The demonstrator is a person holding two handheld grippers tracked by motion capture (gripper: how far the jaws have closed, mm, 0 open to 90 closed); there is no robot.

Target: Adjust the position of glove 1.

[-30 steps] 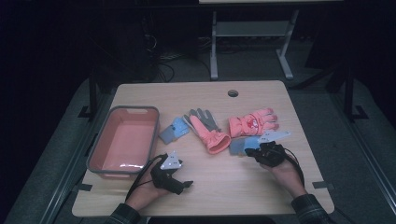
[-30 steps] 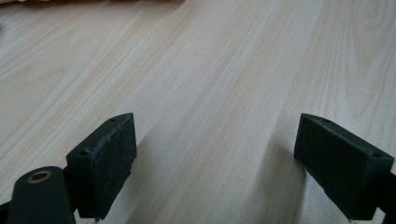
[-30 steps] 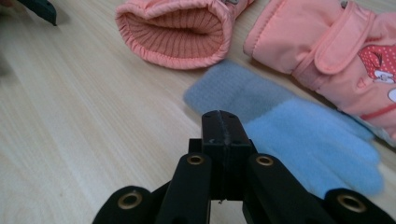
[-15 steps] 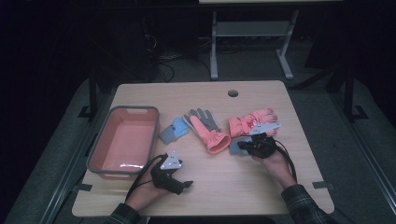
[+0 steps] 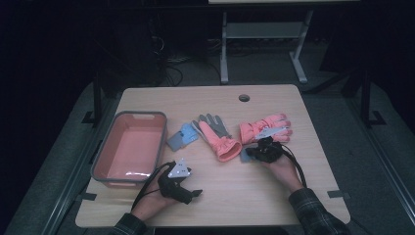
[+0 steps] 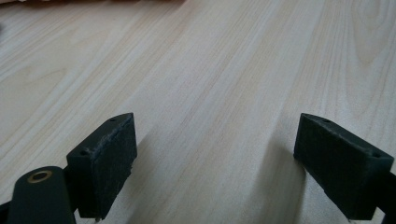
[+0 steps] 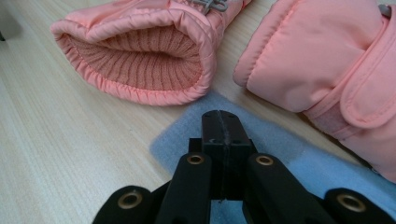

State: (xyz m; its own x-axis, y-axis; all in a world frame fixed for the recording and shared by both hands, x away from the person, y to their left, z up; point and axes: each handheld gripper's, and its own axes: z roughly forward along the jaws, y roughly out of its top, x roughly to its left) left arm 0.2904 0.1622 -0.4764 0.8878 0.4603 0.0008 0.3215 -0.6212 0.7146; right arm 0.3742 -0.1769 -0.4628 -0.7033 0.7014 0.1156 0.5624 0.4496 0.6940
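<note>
Your right tool [image 7: 223,122] is pressed shut over the pale blue foam sheet [image 7: 285,144] beside the pink padded gloves [image 7: 154,51]; your left tool [image 6: 219,154] gapes wide above the bare wooden bench [image 6: 210,70].

The worktop [image 6: 210,70] is showing pale matt wood grain; the glove [image 7: 140,51] is looking like smooth pink cloth, ribbed knit inside.
</note>
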